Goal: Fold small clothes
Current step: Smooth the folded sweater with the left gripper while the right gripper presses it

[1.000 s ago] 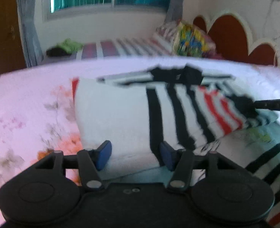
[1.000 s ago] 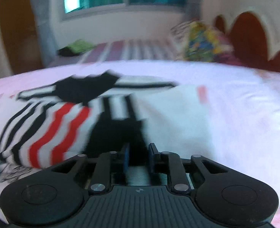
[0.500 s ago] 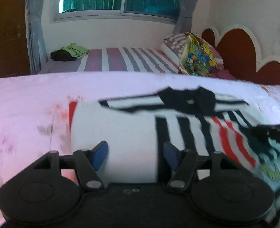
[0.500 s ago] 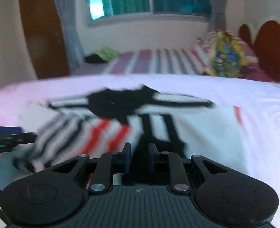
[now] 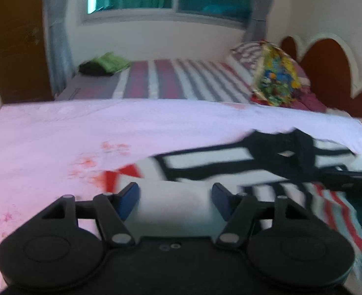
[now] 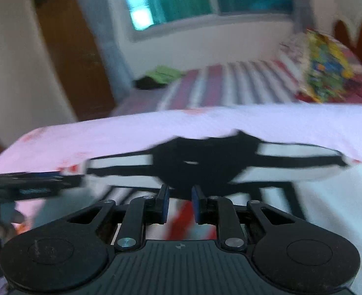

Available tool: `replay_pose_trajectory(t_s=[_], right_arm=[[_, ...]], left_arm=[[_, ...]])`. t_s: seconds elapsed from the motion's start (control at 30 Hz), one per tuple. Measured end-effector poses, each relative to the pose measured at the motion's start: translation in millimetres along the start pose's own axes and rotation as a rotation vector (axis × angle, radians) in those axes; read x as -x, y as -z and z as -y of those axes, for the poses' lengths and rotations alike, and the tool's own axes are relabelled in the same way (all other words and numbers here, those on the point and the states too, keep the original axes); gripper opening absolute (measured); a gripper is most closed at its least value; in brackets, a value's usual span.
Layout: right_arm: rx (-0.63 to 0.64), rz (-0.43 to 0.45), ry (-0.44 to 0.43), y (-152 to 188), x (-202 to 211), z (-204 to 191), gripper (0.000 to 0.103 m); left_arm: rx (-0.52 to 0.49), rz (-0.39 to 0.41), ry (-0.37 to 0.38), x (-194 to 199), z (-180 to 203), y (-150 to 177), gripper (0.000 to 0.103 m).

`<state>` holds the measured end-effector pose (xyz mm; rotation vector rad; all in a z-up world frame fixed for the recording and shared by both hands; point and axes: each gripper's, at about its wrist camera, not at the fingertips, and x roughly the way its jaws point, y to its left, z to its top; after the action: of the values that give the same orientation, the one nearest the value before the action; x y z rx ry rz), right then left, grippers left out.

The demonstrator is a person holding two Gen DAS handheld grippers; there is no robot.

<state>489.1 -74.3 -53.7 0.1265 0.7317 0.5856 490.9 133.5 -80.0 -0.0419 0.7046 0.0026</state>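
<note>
Seeing the striped shirt [image 5: 205,159] sitting further right and lower in the left wrist view than a second ago, and the window wall rising larger behind it. Lying spread on the pink floral sheet [image 5: 70,132], collar side away from the cameras, black neckline uppermost.

Starting at the left of the left wrist view: showing the brown door [image 5: 16,44], then the green clothes [image 5: 112,62] heaped on the striped bed [image 5: 168,81], then the colourful pillow [image 5: 276,78] against the scalloped headboard [image 5: 328,73]. Holding the left gripper [image 5: 174,199] released, blue pads spread wide with a plain white part of the shirt lying between them and touching neither clearly. Catching, at the right edge, the right gripper [image 5: 353,179] as a dark blurred bar reaching in over the red and black stripes.

Turning to the right wrist view: showing what the other cannot, namely the left gripper [image 6: 33,184] from the side, entering as a dark bar at the left edge beside the shirt's sleeve. Keeping the right gripper [image 6: 179,202] narrowed, pads close together on a fold of red-striked cloth just below the black collar, grasping the shirt as far as the motion blur is allowing. Missing the shirt's white lower panel here, though seeing both sleeves stretching out to either side.
</note>
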Motion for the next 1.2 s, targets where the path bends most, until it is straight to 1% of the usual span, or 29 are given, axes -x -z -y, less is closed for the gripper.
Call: replay_pose_trajectory(t_s=[0.07, 0.13, 0.17, 0.2, 0.23, 0.27, 0.3, 0.33, 0.37, 0.4, 0.43, 0.47, 0.53, 0.6, 0.63, 0.67, 0.7, 0.73, 0.8, 0.83, 0.9, 0.93, 0.97, 1.0, 1.03, 1.07, 1.1, 1.17, 1.2], right_arm=[[0.048, -0.071, 0.022, 10, -19, -11, 0.020], [0.089, -0.052, 0.034, 18, -18, -12, 0.019], [0.089, -0.046, 0.055, 18, -12, -8, 0.019], [0.086, -0.034, 0.102, 20, -3, 2, 0.020], [0.072, -0.034, 0.161, 23, 8, 17, 0.020], [0.046, -0.036, 0.188, 28, 19, 36, 0.019], [0.023, -0.031, 0.181, 32, 30, 51, 0.019], [0.002, -0.034, 0.166, 35, 38, 64, 0.019], [0.009, -0.044, 0.159, 34, 40, 65, 0.019], [0.029, -0.049, 0.179, 29, 42, 59, 0.019], [0.043, -0.032, 0.191, 26, 45, 50, 0.020], [0.046, -0.006, 0.168, 24, 51, 43, 0.020], [0.032, -0.008, 0.111, 26, 56, 33, 0.020], [0.055, -0.023, 0.098, 37, 61, 22, 0.020], [0.054, -0.030, 0.095, 43, 61, 20, 0.020], [0.053, -0.047, 0.102, 48, 61, 20, 0.020], [0.056, -0.060, 0.124, 54, 61, 23, 0.020], [0.056, -0.059, 0.145, 59, 62, 30, 0.019], [0.024, -0.043, 0.185, 64, 76, 52, 0.019], [0.003, -0.039, 0.204, 65, 83, 62, 0.019], [-0.008, -0.050, 0.251, 66, 87, 72, 0.020], [-0.019, -0.051, 0.234, 65, 88, 77, 0.020], [-0.025, -0.049, 0.233, 63, 89, 77, 0.020], [-0.031, -0.037, 0.237, 60, 92, 75, 0.020], [-0.033, -0.005, 0.230, 57, 98, 71, 0.020], [-0.030, 0.022, 0.218, 54, 103, 66, 0.020], [-0.016, 0.031, 0.205, 53, 104, 60, 0.020], [0.035, 0.010, 0.198, 54, 97, 53, 0.020], [0.054, -0.028, 0.215, 56, 90, 52, 0.020]], left_arm=[[-0.057, -0.013, 0.045, -1, 25, 8, 0.069], [-0.130, -0.018, 0.009, -3, 38, 21, 0.070], [-0.139, -0.005, 0.003, -1, 36, 26, 0.071], [-0.120, 0.007, 0.001, 3, 28, 30, 0.072], [-0.098, 0.009, -0.019, 8, 17, 34, 0.072], [-0.095, 0.002, -0.069, 11, 11, 37, 0.072], [-0.093, -0.002, -0.103, 14, 2, 41, 0.073], [-0.073, -0.001, -0.121, 16, -1, 43, 0.077], [-0.065, 0.005, -0.146, 18, 2, 42, 0.069], [-0.079, 0.028, -0.176, 21, 12, 37, 0.062], [-0.103, 0.054, -0.190, 24, 24, 32, 0.058], [-0.107, 0.073, -0.162, 28, 37, 27, 0.062], [-0.102, 0.074, -0.050, 34, 64, 25, 0.069], [-0.148, 0.069, -0.011, 38, 90, 29, 0.078], [-0.173, 0.062, 0.012, 39, 101, 33, 0.085], [-0.200, 0.047, 0.016, 37, 108, 39, 0.086], [-0.220, 0.019, -0.005, 33, 110, 46, 0.085], [-0.206, -0.001, -0.023, 30, 104, 53, 0.085], [-0.091, -0.018, 0.003, 30, 77, 62, 0.087], [-0.047, -0.020, -0.008, 32, 61, 65, 0.087], [-0.048, -0.008, -0.035, 39, 53, 70, 0.087], [-0.042, -0.012, -0.041, 41, 55, 69, 0.085], [-0.034, -0.018, -0.047, 42, 59, 66, 0.078], [-0.033, -0.017, -0.045, 43, 65, 61, 0.073], [-0.042, -0.001, -0.033, 48, 74, 57, 0.073], [-0.055, 0.017, -0.024, 51, 81, 54, 0.079], [-0.075, 0.023, -0.020, 51, 91, 53, 0.082], [-0.116, -0.014, -0.006, 39, 107, 54, 0.083], [-0.130, -0.037, -0.013, 33, 112, 58, 0.084]])
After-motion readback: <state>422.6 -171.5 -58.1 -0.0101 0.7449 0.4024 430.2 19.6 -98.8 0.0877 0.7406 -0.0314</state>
